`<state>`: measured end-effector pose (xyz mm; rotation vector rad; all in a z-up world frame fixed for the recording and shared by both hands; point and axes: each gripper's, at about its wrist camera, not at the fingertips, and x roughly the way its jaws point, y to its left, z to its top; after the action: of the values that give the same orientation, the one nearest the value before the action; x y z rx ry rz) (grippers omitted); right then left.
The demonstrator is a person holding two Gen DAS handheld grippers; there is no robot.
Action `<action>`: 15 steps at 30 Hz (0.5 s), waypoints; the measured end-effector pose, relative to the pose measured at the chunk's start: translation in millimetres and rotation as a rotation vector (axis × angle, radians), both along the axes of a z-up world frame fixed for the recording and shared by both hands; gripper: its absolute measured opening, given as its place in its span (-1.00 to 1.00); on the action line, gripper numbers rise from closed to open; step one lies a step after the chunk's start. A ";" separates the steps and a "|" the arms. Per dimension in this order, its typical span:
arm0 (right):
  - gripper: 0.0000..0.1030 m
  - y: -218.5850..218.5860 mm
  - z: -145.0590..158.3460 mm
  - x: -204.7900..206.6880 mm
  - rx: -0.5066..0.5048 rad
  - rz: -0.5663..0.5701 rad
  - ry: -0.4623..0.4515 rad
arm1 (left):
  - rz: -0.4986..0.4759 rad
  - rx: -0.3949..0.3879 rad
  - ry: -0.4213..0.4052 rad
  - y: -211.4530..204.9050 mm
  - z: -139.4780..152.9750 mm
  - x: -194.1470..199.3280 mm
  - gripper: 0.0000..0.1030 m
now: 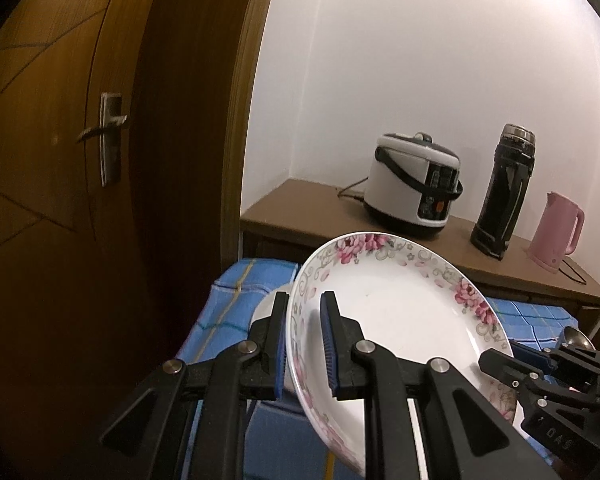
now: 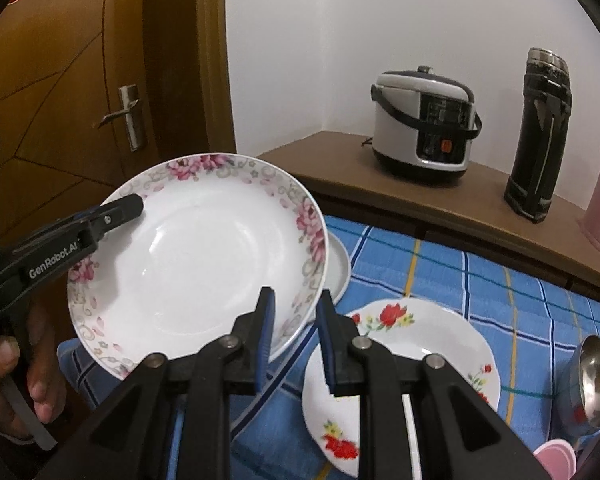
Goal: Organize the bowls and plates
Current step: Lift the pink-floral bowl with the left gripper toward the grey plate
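The left tongs are gripping the pink-flowered plate by its rim, holding it tilted above the blue-checked worktop. The right tongs are hanging part-open, empty, near the red-flowered plate.

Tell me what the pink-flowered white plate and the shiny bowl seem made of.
Pink-flowered white plate: likely glazed ceramic, glossy with soft light reflections and printed flowers. Shiny bowl: probably polished steel, silvery with mirror-like reflections.

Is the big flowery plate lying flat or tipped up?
Tipped up. The pink-flowered plate is off the blue cloth, its left rim pinched in the left claw.
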<state>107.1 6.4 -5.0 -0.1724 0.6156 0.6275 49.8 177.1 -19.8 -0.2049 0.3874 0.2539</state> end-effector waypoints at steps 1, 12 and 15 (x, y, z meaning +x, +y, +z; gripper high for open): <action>-0.59 0.6 2.3 2.1 0.002 -0.005 -0.008 | 0.000 0.004 -0.010 0.5 1.8 1.6 -0.66; -0.59 6.9 15.9 28.5 0.014 -0.059 -0.049 | -0.005 0.047 -0.097 5.0 15.2 33.2 -0.66; -0.59 9.4 17.3 35.4 0.016 -0.071 -0.054 | -0.004 0.047 -0.111 8.3 14.2 41.7 -0.66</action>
<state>142.5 15.8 12.3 -0.1518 0.5624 0.5572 91.4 185.4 -5.6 -0.1708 0.2719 0.2466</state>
